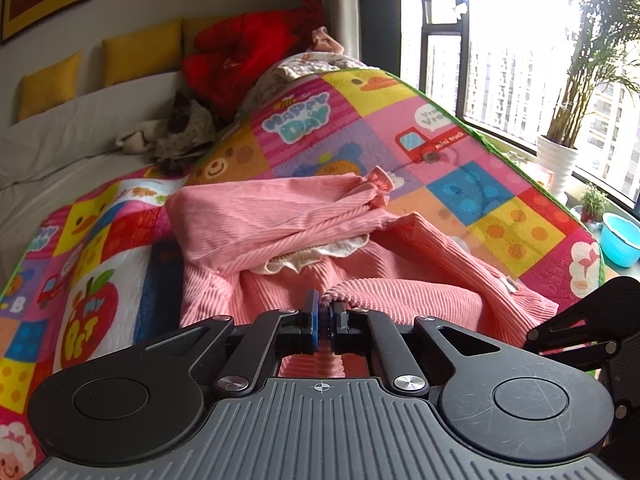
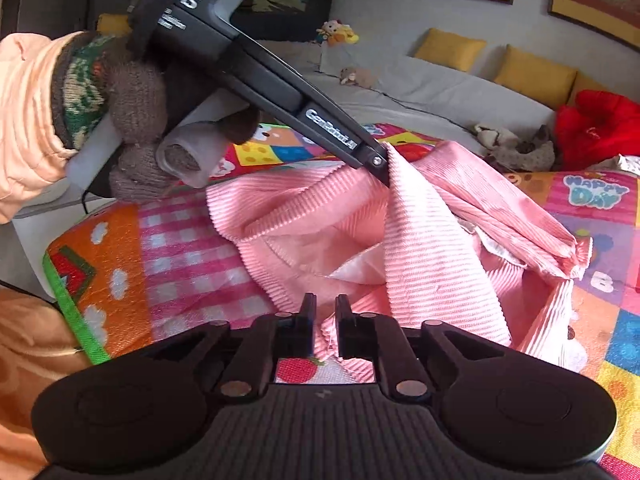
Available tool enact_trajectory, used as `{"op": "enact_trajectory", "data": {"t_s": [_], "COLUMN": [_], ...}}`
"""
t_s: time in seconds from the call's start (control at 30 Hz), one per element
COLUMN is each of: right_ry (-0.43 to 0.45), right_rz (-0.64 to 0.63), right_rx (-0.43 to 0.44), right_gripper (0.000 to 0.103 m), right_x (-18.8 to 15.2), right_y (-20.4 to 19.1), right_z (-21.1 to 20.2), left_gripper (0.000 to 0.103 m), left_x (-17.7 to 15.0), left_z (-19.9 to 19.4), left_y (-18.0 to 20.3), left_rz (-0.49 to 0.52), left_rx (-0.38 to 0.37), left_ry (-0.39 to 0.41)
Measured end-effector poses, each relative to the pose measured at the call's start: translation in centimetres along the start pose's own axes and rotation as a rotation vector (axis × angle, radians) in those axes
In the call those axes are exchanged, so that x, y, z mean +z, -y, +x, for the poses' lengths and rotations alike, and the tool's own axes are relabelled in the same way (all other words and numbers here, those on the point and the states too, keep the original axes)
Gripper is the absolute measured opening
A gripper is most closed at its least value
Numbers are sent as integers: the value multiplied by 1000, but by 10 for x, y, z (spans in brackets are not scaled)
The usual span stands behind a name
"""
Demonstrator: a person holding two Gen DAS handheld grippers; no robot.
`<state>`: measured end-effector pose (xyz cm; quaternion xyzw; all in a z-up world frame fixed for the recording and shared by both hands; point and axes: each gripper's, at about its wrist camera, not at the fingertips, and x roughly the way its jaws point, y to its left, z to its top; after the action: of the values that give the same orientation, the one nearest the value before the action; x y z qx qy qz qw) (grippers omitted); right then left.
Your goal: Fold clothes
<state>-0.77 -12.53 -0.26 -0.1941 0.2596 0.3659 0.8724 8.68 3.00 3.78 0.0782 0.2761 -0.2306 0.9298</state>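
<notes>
My left hand-held gripper is clamped shut on a ribbed edge of the pink garment, holding that edge raised. My right hand-held gripper stands narrowly parted; pink cloth lies between its fingers, but the pads do not press on it.

Location of garment: bunched and partly folded on the patchwork play mat, which covers the bed. A cream lace trim shows inside the folds. One sleeve cuff points toward the window side.

Obstructions: in the right wrist view, the left gripper's body crosses the upper frame, held by my gloved hand in a brown knit glove, with an orange sleeve behind it.

Surroundings, counted:
- yellow cushions: three in the left wrist view, along the wall.
- red garment: one, heaped beyond the mat.
- soft toys: one grey-brown near the mat's far edge, one yellow farther off.
- potted plants: one tall in a white pot, one small.
- blue basin: one, by the window.
</notes>
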Motion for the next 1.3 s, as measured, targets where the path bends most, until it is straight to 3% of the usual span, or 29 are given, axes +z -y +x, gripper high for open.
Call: {"op": "enact_trajectory", "data": {"t_s": [0.07, 0.1, 0.13, 0.17, 0.2, 0.33, 0.47, 0.6, 0.67, 0.77, 0.8, 0.87, 1.0, 1.03, 1.07, 1.1, 1.13, 1.3], "right_ry": [-21, -31, -28, -31, -28, -4, -40, -5, 22, 34, 17, -21, -85, -76, -69, -59, -50, -9], "right_rz": [29, 37, 45, 47, 40, 6, 13, -30, -12, -22, -31, -49, -52, -43, -30, -15, 0, 73], "right_rx": [-20, -18, -10, -1, -4, -5, 103, 153, 127, -3, -36, -99, -196, -203, -216, -223, -229, -261], "right_gripper": [36, 36, 33, 24, 3, 3, 2, 2, 3, 22, 35, 46, 51, 49, 41, 16, 8, 6], "right_x": [-2, -4, -6, -5, -4, 2, -2, -6, -6, -6, -9, -15, -36, -39, -41, -41, -41, -43], "right_y": [6, 8, 9, 10, 9, 8, 6, -1, 5, 20, 24, 32, 36, 37, 40, 42, 44, 59], "right_z": [12, 15, 15, 14, 11, -2, -5, -26, -38, -46, -43, -36, -17, -19, -21, -26, -31, -68], "left_gripper": [6, 6, 6, 6, 6, 6, 6, 6, 6, 6, 6, 6, 8, 9, 9, 11, 12, 23], "left_x": [0, -1, -1, -1, -1, -2, -5, -26, -43, -63, -69, -77, -87, -88, -88, -88, -88, -79], "left_z": [0, 0, 0, 0, 0, -1, -4, -17, -24, -34, -37, -42, -47, -49, -51, -52, -55, -69], "left_y": [-1, -1, -1, -2, -2, -2, 0, 14, 22, 26, 26, 26, 26, 26, 27, 28, 29, 31], "left_rz": [-1, -1, -1, -2, -2, -3, 10, 71, 110, 121, 114, 107, 89, 85, 86, 87, 94, 103], "left_rx": [0, 1, 1, 2, 3, 2, -3, -39, -25, -32, -39, -53, -83, -90, -94, -99, -100, -113], "left_ry": [-2, -2, -3, -4, -5, -3, -10, -30, -50, -84, -94, -113, -143, -145, -148, -151, -146, -99]}}
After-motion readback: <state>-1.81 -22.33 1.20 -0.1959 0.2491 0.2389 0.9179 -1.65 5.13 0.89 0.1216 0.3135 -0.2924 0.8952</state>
